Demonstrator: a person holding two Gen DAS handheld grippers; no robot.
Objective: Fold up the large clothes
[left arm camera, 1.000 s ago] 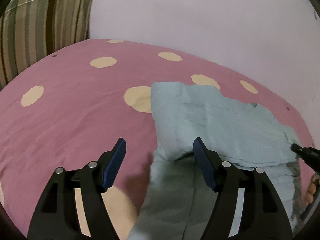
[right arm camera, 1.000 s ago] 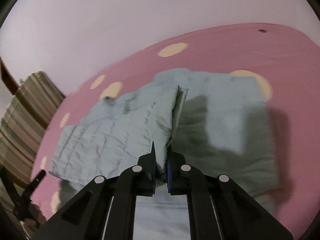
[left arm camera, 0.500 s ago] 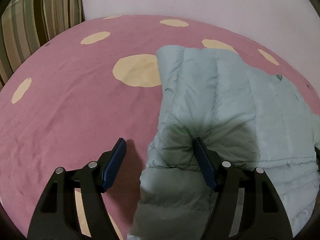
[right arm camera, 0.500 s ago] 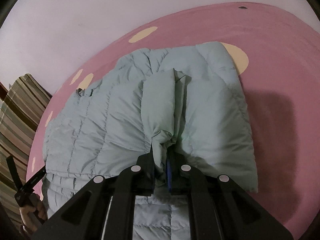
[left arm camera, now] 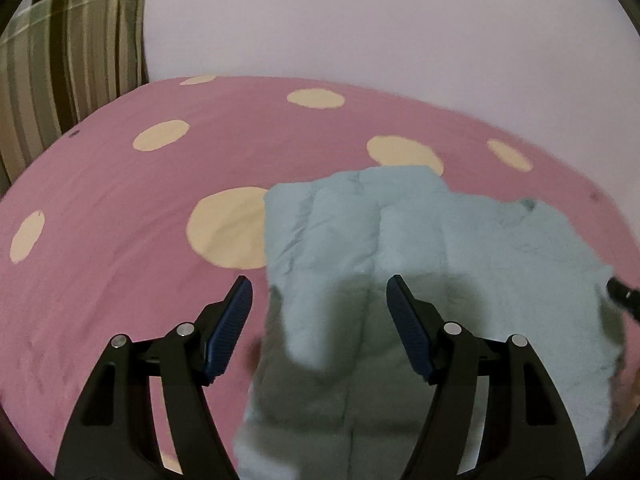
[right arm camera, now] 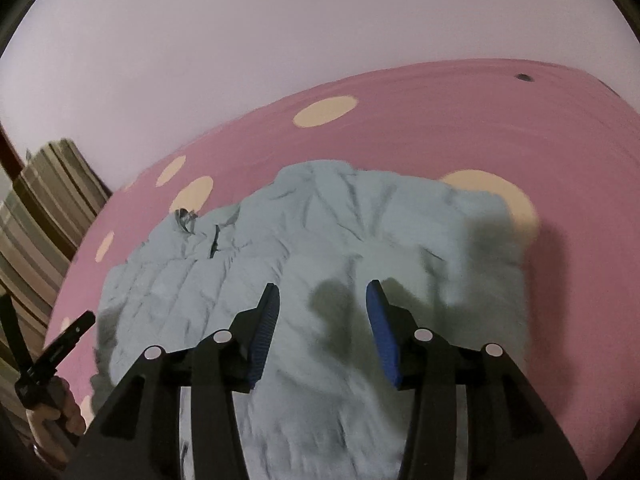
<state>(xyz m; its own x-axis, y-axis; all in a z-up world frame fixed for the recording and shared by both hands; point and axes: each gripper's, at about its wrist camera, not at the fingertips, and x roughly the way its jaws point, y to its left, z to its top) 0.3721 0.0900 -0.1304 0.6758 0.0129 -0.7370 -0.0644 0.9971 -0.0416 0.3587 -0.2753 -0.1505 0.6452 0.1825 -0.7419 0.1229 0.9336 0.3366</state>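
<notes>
left claw [left arm camera: 318,300] apart, over jacket [left arm camera: 420,248] edge | right claw [right arm camera: 322,308] jaws just opening, jacket below, unheld | bed [left arm camera: 120,208] beneath

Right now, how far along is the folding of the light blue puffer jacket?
Done: the jacket lies doubled over on the pink dotted bedspread. In hand: nothing; the right tool has just been opening, its jaws clear of the fabric, and the left tool is open. Left: probably another fold and smoothing.
</notes>
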